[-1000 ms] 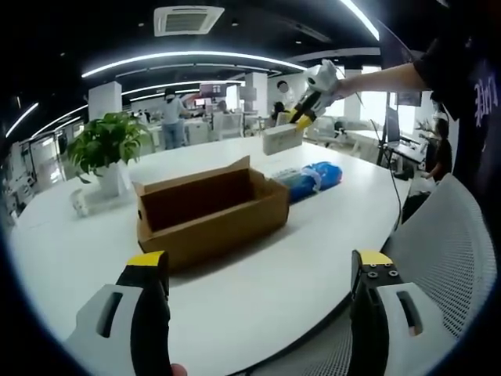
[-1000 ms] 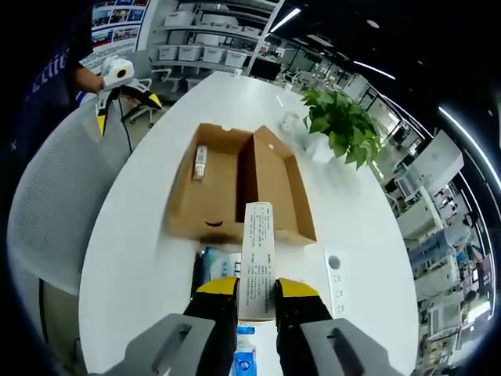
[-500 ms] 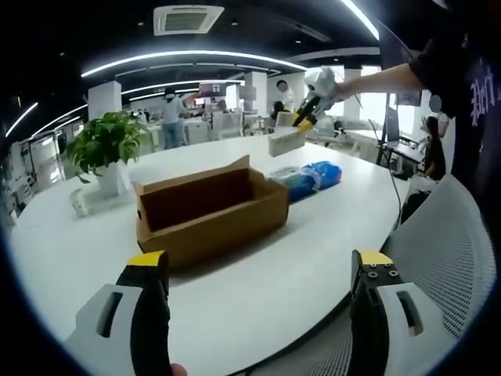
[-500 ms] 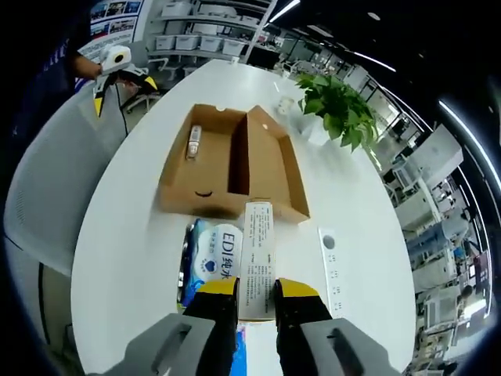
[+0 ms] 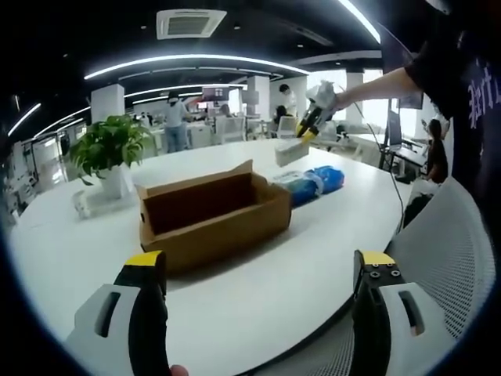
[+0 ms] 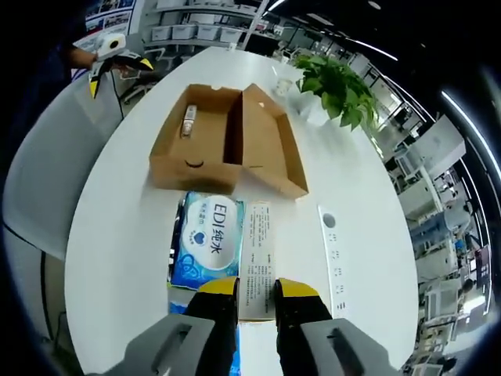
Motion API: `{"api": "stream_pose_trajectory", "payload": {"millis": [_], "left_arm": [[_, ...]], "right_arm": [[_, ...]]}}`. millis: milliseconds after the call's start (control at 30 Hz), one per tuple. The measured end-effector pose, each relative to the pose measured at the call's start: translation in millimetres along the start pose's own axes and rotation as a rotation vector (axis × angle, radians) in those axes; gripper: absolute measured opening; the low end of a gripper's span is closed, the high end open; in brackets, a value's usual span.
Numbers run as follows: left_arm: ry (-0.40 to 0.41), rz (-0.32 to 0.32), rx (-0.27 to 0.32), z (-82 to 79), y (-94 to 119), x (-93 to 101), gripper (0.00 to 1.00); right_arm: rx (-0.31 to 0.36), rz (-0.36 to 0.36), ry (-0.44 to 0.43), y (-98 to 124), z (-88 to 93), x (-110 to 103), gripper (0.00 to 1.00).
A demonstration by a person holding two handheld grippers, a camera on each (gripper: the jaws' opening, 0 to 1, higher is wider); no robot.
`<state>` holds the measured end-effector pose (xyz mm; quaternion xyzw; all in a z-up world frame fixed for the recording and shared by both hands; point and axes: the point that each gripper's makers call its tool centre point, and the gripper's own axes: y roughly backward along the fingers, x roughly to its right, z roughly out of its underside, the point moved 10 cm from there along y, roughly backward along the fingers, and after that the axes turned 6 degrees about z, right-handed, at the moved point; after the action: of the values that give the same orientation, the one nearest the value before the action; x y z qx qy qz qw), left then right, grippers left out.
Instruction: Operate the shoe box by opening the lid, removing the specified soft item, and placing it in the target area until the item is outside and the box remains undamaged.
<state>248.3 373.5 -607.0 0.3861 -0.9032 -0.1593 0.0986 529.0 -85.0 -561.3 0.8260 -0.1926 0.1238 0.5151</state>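
Brown cardboard shoe box point(image 6: 227, 141) lies open on the white oval table point(image 6: 117, 235), lid folded back to the right, a small pale tube point(image 6: 188, 120) inside its left half. Just near of it rests a blue-and-white soft tissue pack point(image 6: 207, 239). The right gripper point(image 6: 255, 294) is clamped on a long white printed carton point(image 6: 256, 254) above the table beside the pack. The left gripper point(image 5: 254, 274) is spread wide, holding nothing. A green potted plant point(image 6: 337, 86) stands far right.
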Motion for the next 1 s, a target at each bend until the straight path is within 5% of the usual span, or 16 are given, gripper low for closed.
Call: {"api": "stream_pose_trajectory", "payload": {"millis": [1000], "left_arm": [[0.014, -0.014, -0.04, 3.7, -3.0, -2.5, 0.99]], "right_arm": [[-0.125, -0.044, -0.027, -33.6, 49.6, 3.9, 0.13]]}}
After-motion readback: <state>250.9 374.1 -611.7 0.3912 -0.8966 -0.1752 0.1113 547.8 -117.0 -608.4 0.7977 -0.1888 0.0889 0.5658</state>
